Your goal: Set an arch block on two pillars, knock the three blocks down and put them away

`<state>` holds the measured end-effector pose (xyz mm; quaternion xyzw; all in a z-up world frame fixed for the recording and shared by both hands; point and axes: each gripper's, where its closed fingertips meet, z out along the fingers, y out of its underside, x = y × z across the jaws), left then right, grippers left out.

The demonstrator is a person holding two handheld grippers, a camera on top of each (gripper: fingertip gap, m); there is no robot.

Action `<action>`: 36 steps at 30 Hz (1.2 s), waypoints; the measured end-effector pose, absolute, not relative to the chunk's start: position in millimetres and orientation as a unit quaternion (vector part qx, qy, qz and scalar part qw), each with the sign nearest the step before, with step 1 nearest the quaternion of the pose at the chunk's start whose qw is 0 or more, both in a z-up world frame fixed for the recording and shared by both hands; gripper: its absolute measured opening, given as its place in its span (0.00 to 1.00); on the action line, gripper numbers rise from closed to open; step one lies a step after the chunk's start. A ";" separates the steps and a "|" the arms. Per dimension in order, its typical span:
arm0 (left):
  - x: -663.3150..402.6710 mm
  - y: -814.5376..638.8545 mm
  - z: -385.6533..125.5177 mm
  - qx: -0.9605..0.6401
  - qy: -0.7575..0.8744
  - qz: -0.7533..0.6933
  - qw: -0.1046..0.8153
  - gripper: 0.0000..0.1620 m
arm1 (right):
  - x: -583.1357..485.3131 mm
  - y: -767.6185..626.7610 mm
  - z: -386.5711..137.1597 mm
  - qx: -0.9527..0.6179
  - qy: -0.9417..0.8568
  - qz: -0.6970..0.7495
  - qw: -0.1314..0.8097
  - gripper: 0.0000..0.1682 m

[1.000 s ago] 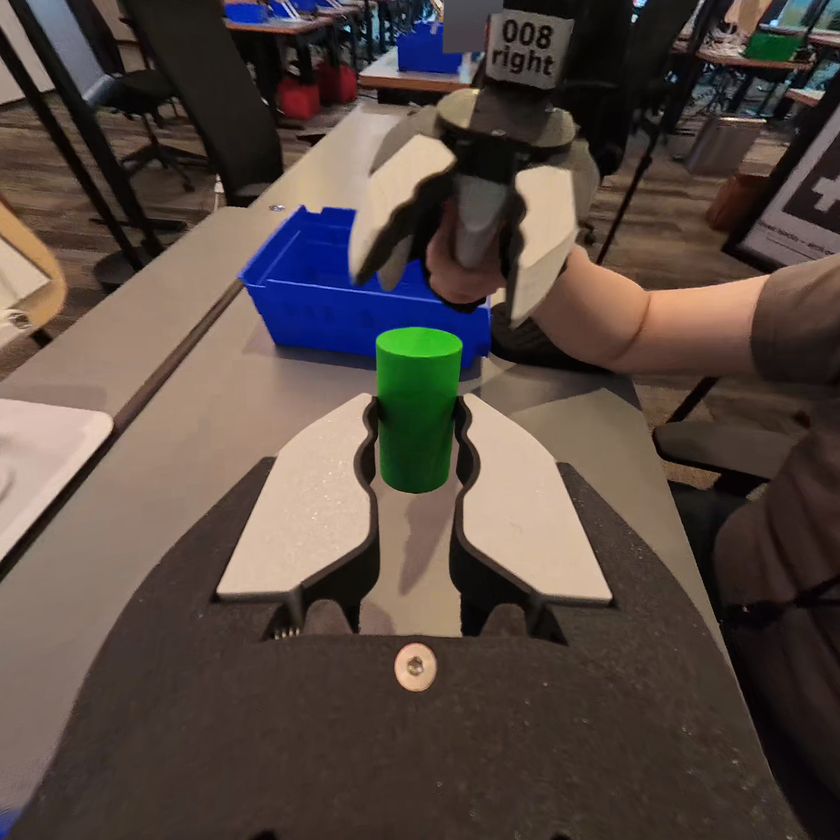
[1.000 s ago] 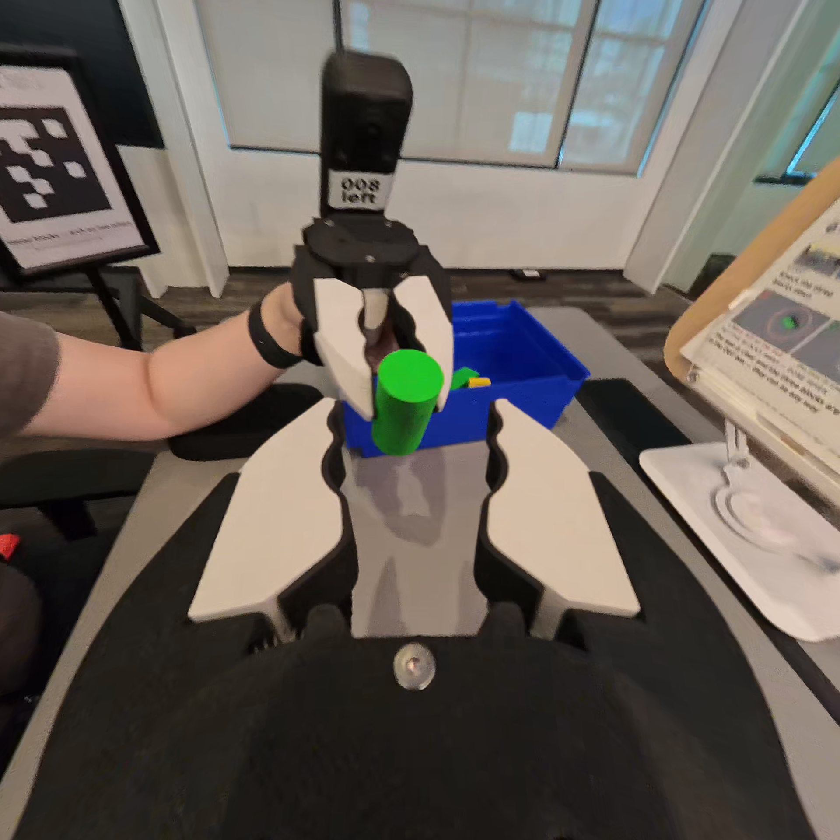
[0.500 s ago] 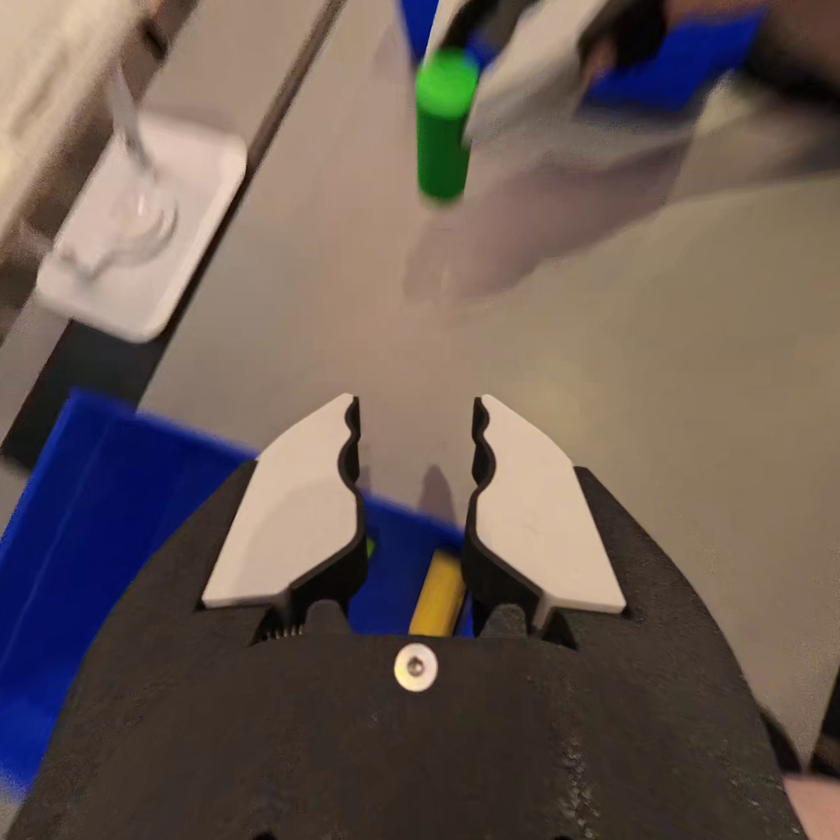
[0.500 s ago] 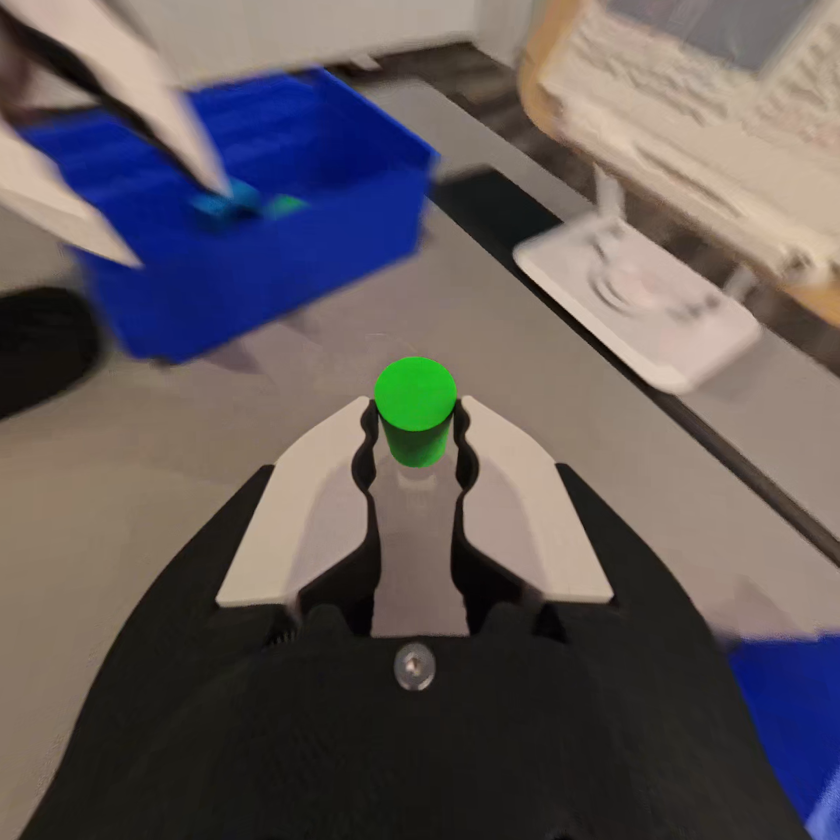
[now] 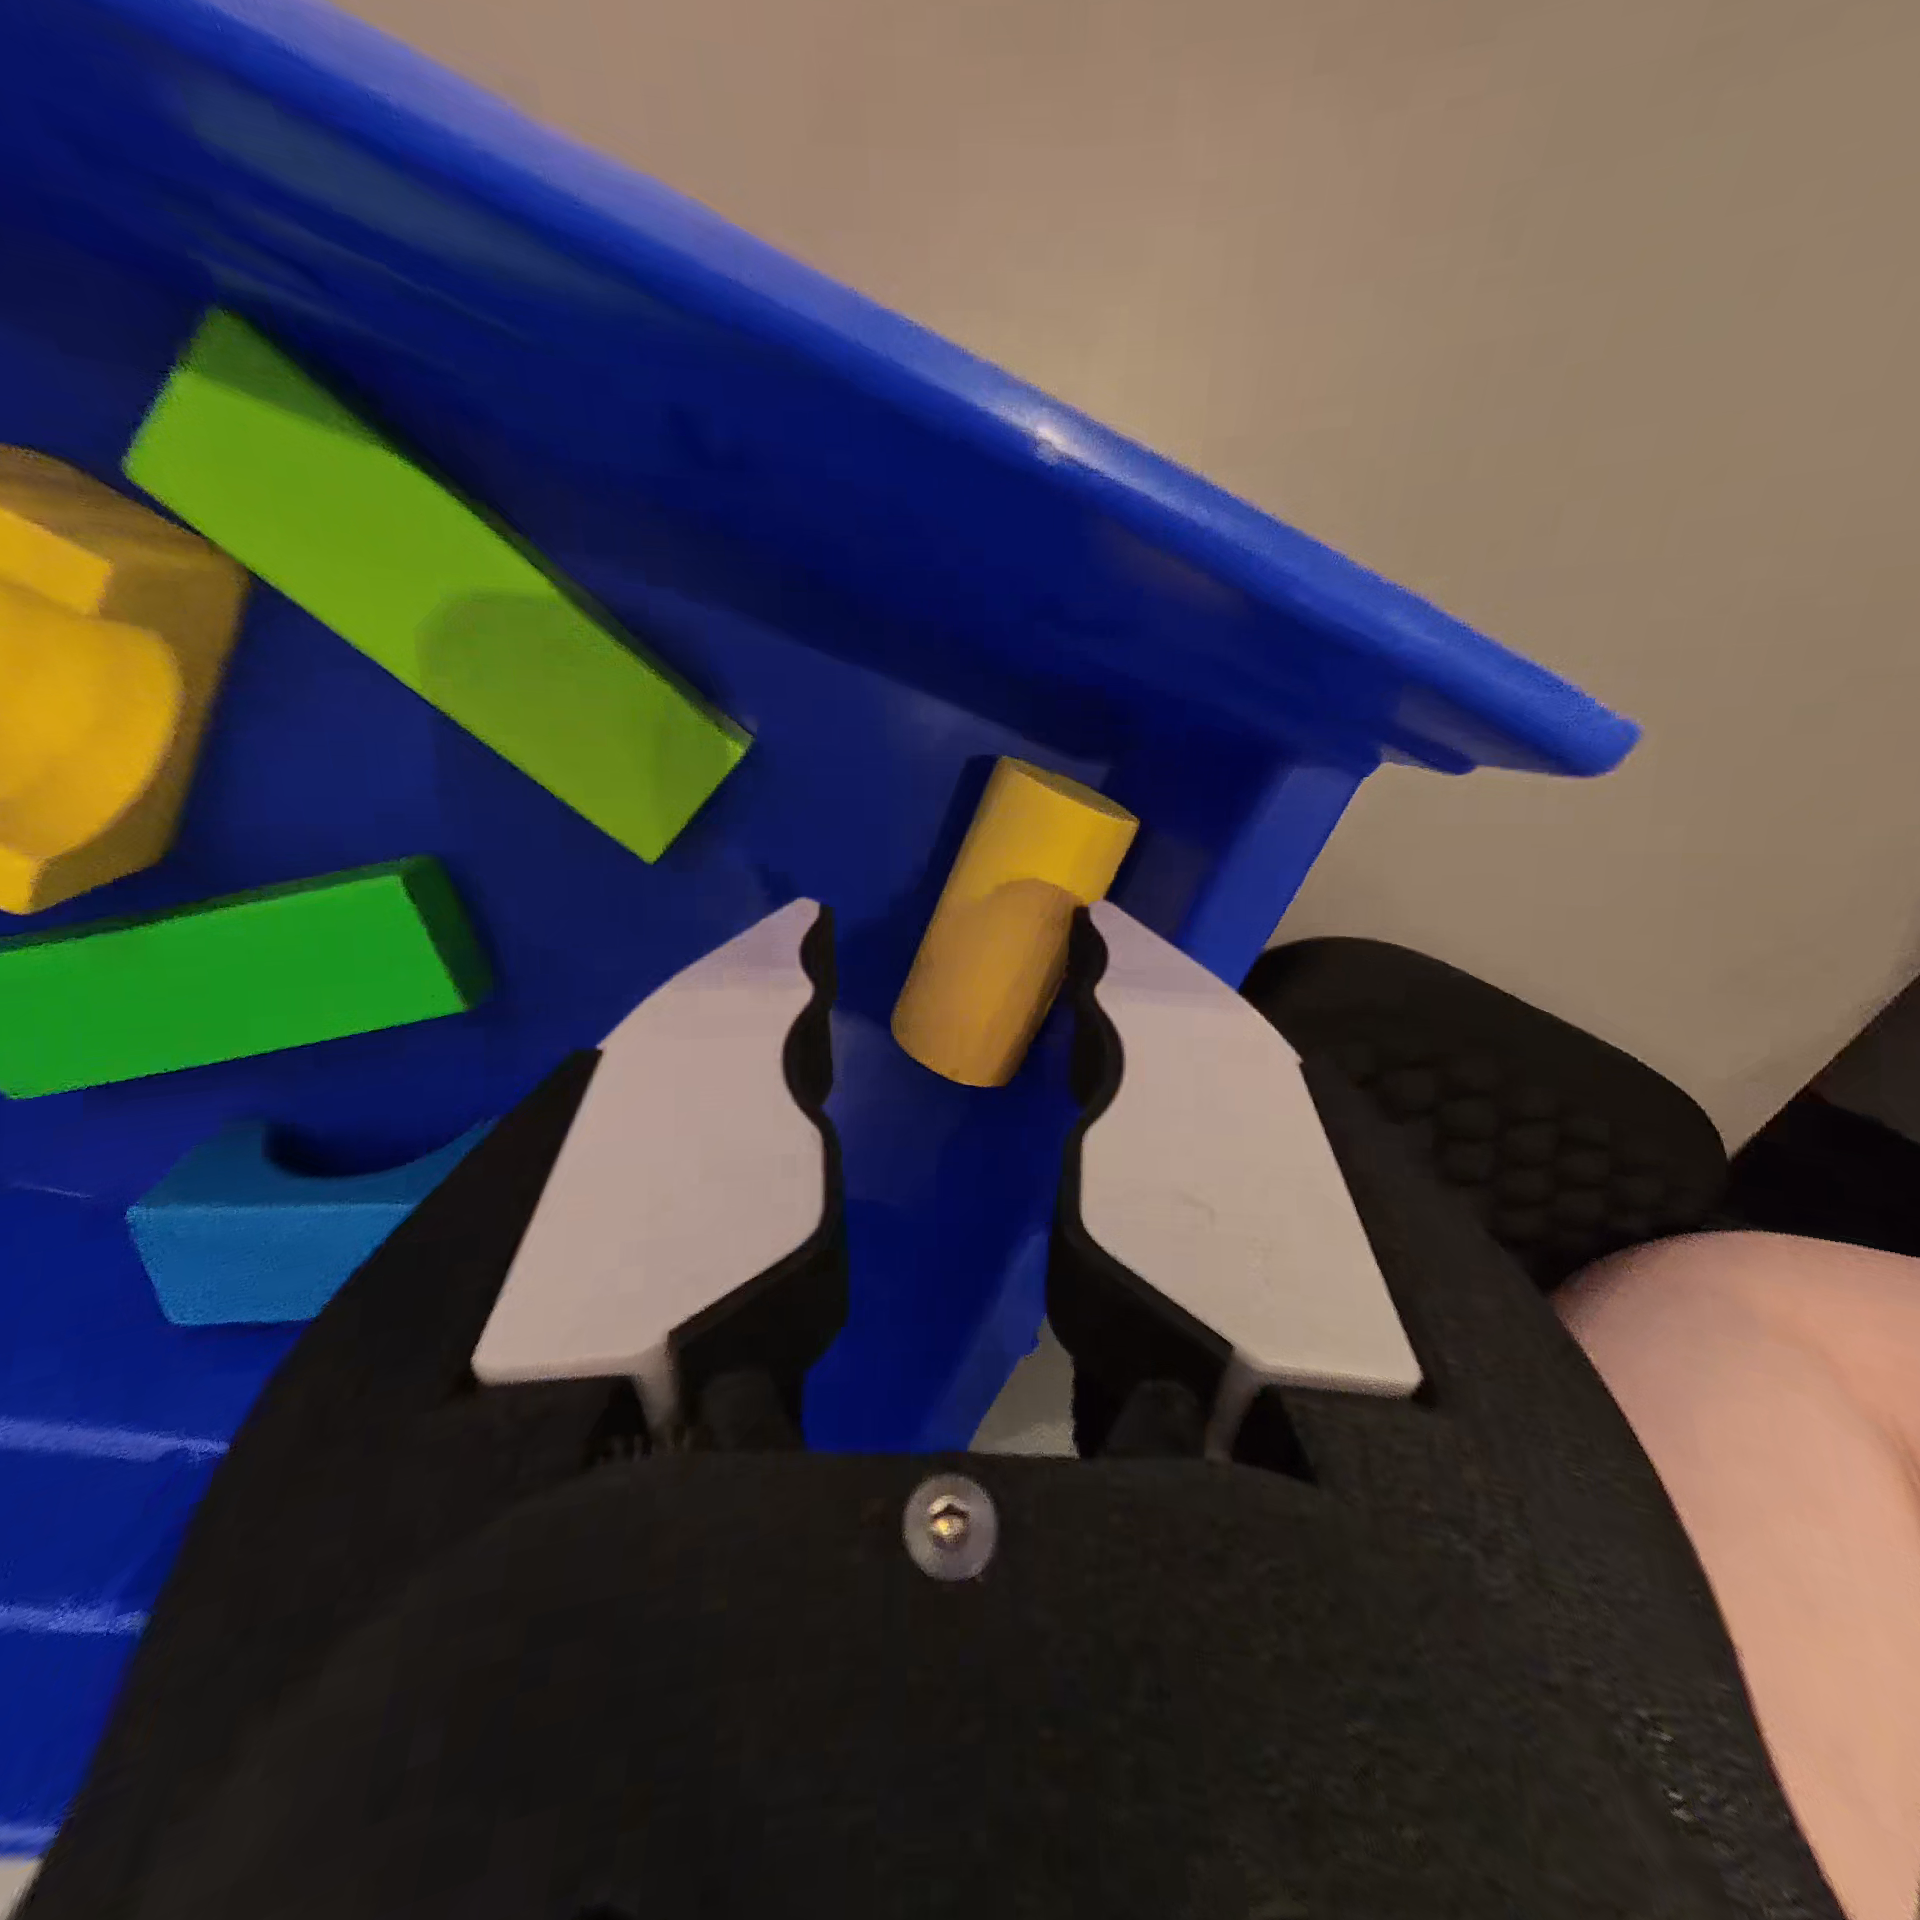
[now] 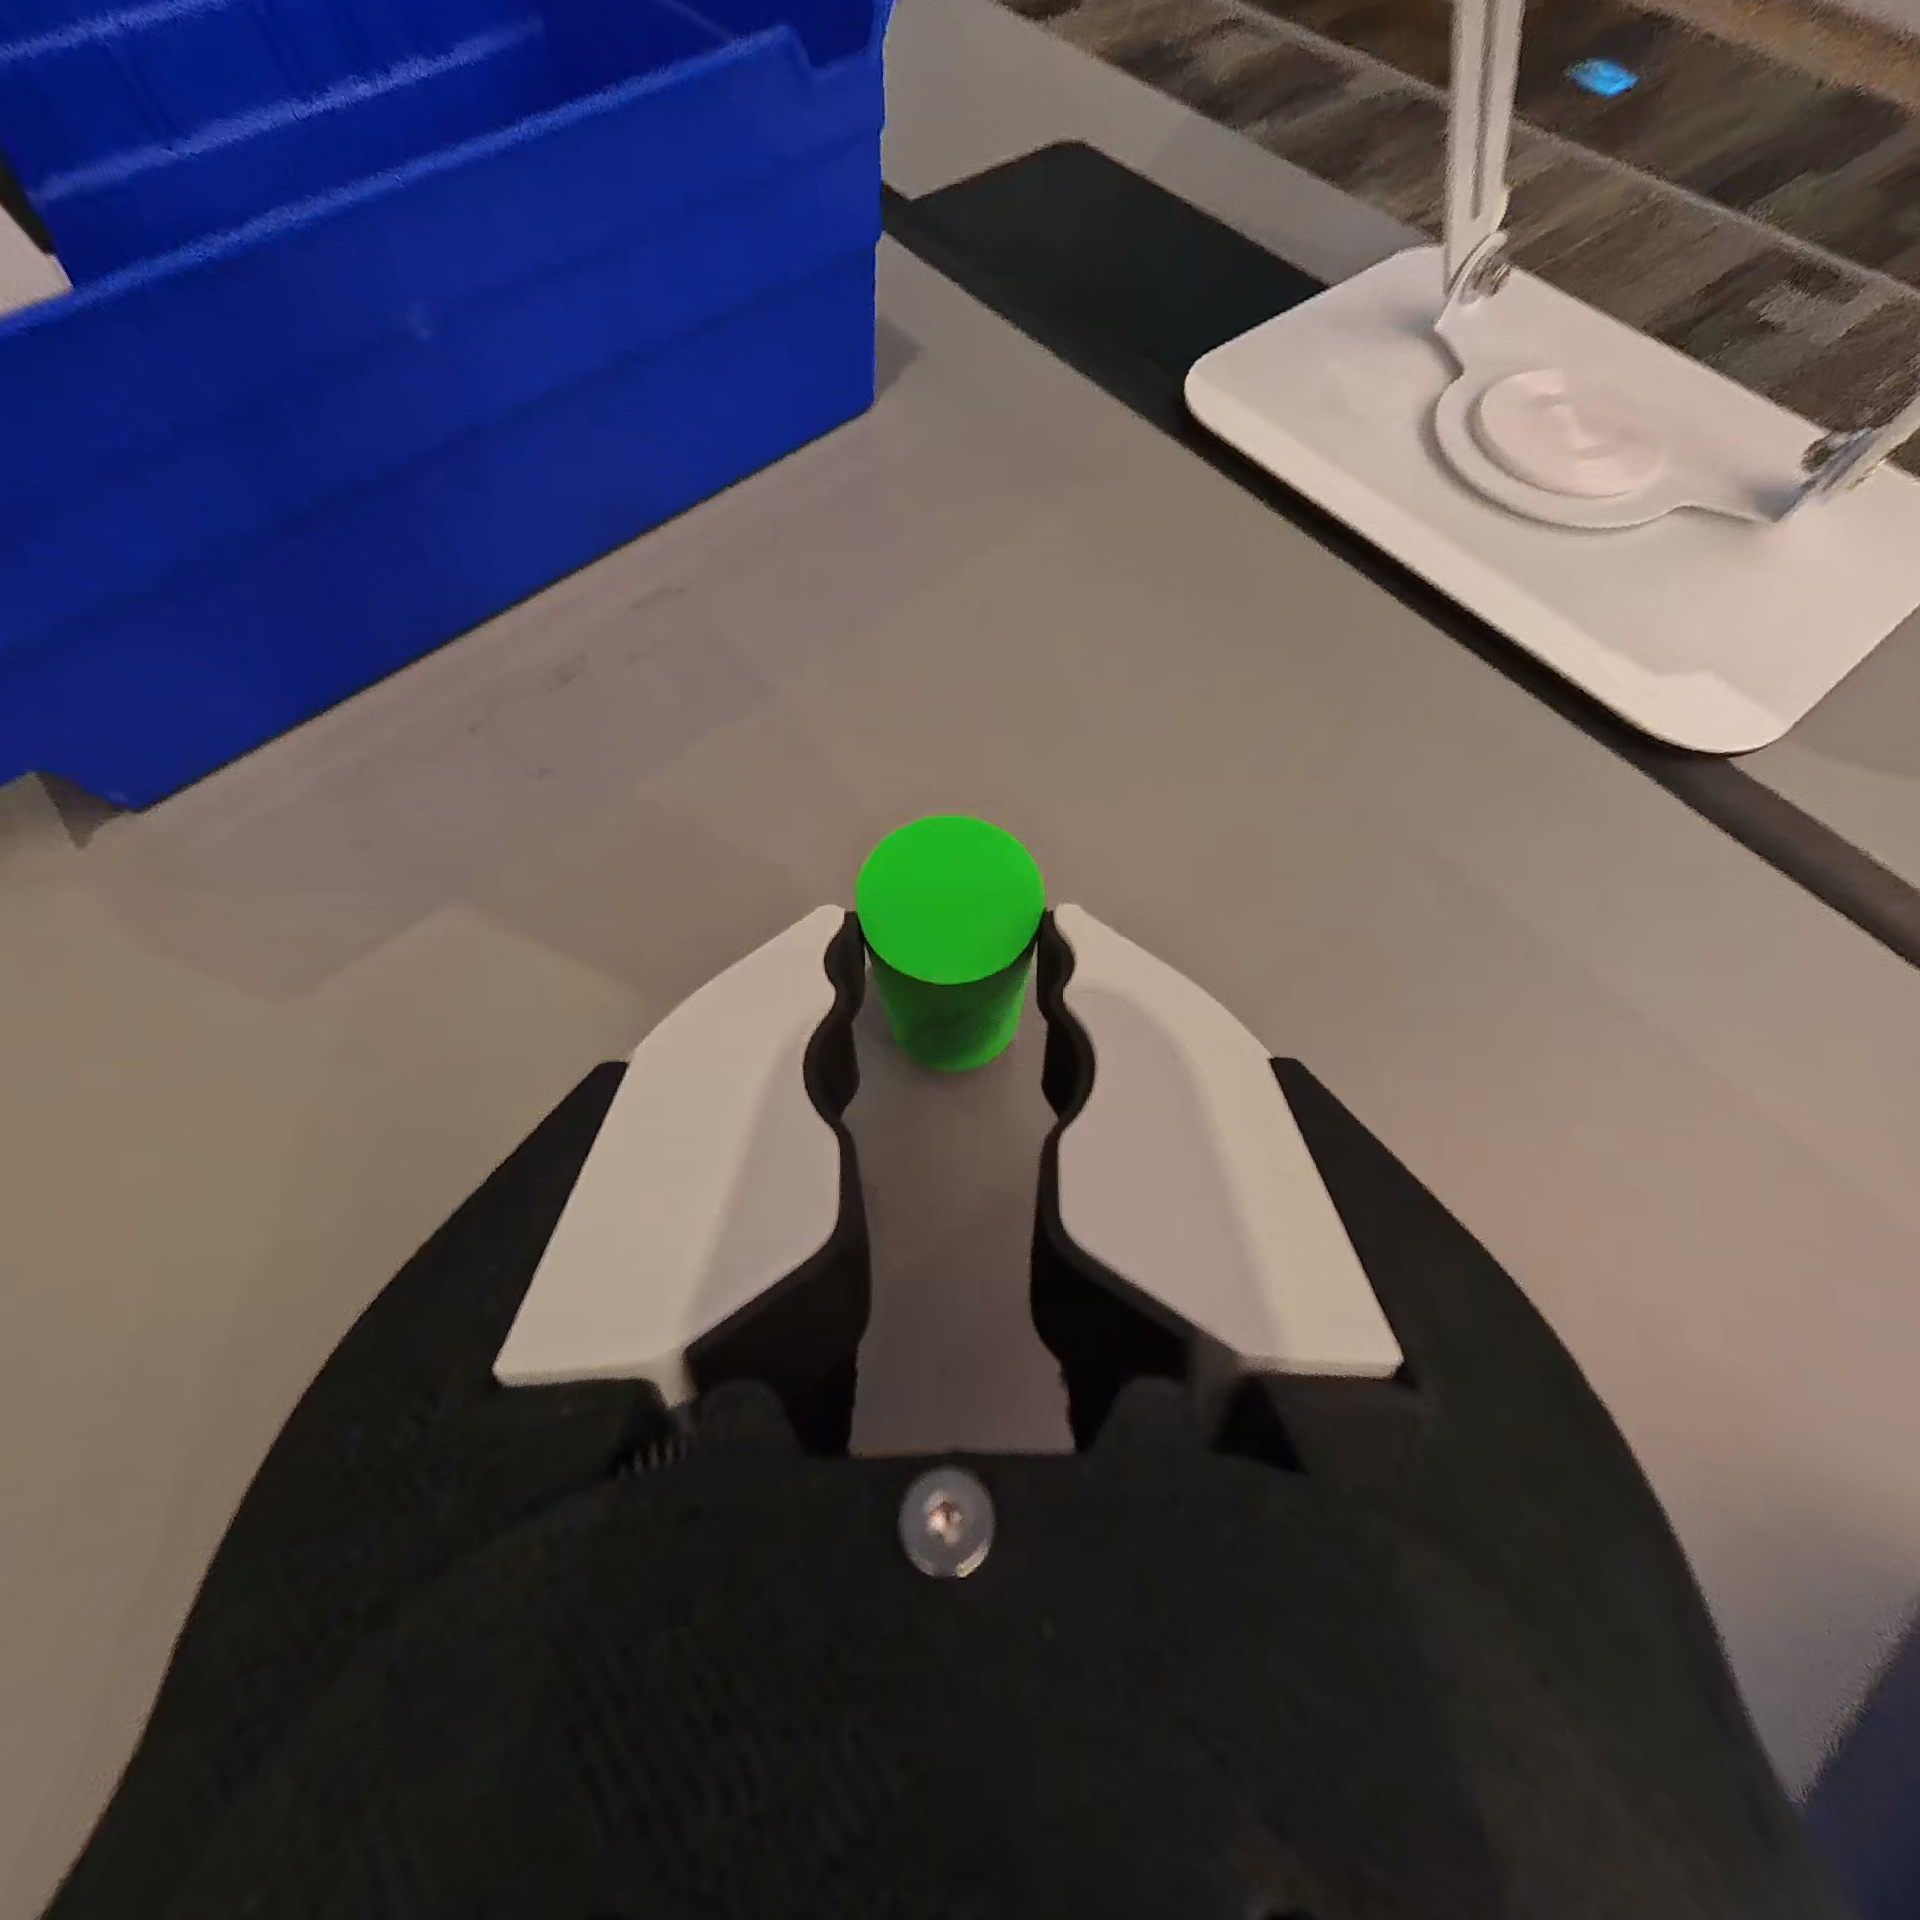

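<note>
My right gripper (image 6: 948,920) is shut on an upright green cylinder (image 6: 945,987), with both pads pressed on its sides, low over the grey table (image 6: 468,987). I cannot tell whether its base touches the table. My left gripper (image 5: 951,914) is open and reaches into the blue bin (image 5: 1143,488). A yellow cylinder (image 5: 1023,862) lies in the bin's corner between the fingers, against the right fingertip (image 5: 1164,997) and with a gap to the left one. A blue arch block (image 5: 260,1236) lies in the bin at the lower left.
Two green bar blocks (image 5: 416,582) (image 5: 218,977) and a yellow block (image 5: 83,675) also lie in the bin. In the right wrist view the bin (image 6: 416,416) stands at the far left and a white stand base (image 6: 1558,499) at the far right, past a black strip (image 6: 1091,239). The gap from one gripper's tips to the other's is roughly 25 cm. My left gripper's tips are some 12 cm from the blue arch block (image 5: 260,1236).
The left gripper held the green cylinder; the right gripper closed on it and took it. The left opened, let go and swung over into the blue bin.
</note>
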<state>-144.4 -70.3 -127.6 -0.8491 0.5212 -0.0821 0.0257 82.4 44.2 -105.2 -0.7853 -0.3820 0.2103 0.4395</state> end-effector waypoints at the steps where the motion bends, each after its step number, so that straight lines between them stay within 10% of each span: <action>1: -145.0 -70.0 -130.2 -0.849 0.521 -0.078 0.020 0.27 | 81.9 43.7 -109.4 -0.787 -0.386 0.207 0.434 0.20; 15: -131.9 -81.4 -134.1 -0.835 0.533 -0.141 -0.001 0.15 | 86.1 43.8 -99.7 -0.783 -0.367 0.244 0.439 0.26; 24: -144.0 -69.1 -138.1 -0.852 0.516 -0.089 0.000 0.30 | 91.1 44.0 -86.0 -0.777 -0.353 0.273 0.445 0.26; 36: -185.5 -42.4 -152.8 -0.861 0.507 0.028 0.014 0.21 | 91.6 42.0 -84.1 -0.775 -0.360 0.278 0.439 0.26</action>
